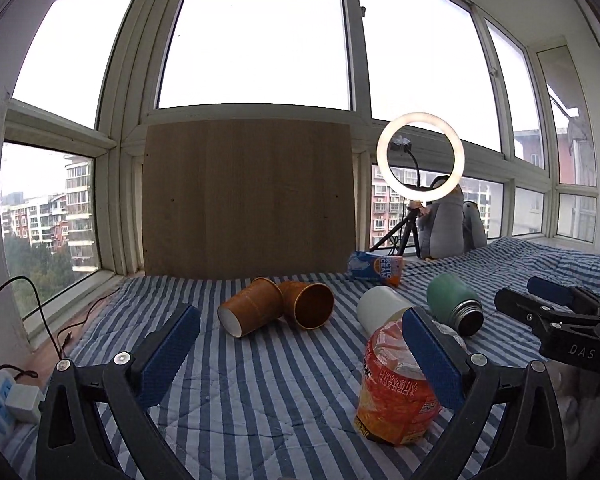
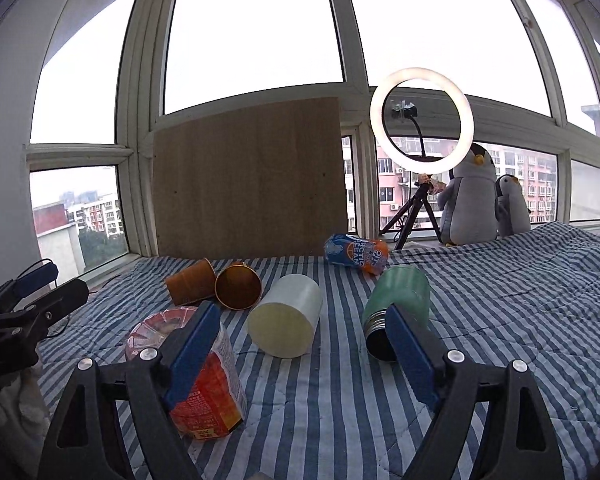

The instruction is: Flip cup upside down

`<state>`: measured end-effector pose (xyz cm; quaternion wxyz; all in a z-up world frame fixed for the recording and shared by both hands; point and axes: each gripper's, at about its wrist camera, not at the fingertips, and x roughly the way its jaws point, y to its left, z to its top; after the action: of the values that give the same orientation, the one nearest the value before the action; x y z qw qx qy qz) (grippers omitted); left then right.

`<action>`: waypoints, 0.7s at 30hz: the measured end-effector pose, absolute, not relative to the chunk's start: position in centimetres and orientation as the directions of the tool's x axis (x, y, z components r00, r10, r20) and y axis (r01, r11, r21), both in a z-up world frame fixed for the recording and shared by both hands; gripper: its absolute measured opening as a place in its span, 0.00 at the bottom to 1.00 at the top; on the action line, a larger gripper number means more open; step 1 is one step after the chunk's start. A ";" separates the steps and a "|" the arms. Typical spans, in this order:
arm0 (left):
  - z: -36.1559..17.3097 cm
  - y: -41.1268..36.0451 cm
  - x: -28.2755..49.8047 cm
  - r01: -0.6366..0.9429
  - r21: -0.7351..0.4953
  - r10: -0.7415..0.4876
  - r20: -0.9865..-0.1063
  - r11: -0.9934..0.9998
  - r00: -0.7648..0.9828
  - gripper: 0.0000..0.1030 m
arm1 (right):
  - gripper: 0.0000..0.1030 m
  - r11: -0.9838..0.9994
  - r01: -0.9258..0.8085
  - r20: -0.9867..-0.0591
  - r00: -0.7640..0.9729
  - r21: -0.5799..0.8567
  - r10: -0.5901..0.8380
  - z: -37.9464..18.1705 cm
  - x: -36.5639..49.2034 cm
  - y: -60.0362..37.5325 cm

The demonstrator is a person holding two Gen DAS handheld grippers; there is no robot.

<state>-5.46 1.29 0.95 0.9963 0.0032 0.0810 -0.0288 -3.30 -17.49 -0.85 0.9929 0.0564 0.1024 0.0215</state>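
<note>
Striped blue-and-white quilt (image 1: 284, 384) strewn with containers, seen from both wrists. Left gripper (image 1: 300, 360) held above the quilt, jaws spread wide, nothing between the blue pads (image 1: 168, 356). Right gripper (image 2: 302, 354) likewise spread and empty; also seen at the right edge of the left view. Two brown paper cups (image 1: 252, 312) lying on their sides near the middle of the quilt, touching, just ahead of the left gripper. White cup (image 2: 286, 326) on its side between the brown cups and a green flask (image 2: 400, 304), flask also on its side, mouth toward the camera. Orange-labelled plastic jar (image 2: 208, 392) nearest, apparently standing inverted, partly hidden behind a pad. Blue-orange can (image 2: 356, 254) lying farther back. Behind: wooden board (image 1: 246, 198), ring light (image 1: 420, 158) on tripod, two plush penguins (image 2: 472, 196).
</note>
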 end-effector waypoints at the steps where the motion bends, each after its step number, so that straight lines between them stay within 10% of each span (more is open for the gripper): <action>1: 0.9 1.3 -5.5 0.050 0.006 -0.048 -0.153 0.999 0.987 1.00 | 0.80 0.993 -0.028 -0.196 0.979 0.115 0.051 -0.9 -3.4 -17.4; 21: -0.1 1.0 -5.8 -0.005 0.025 0.008 -0.135 1.000 0.991 1.00 | 0.84 0.992 0.011 -0.133 0.991 0.122 0.005 -1.3 -4.5 -17.5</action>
<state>-5.83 1.03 -0.10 0.9976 0.0124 0.0677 0.0031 -4.48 -17.50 -1.26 0.9959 0.0612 0.0666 -0.0017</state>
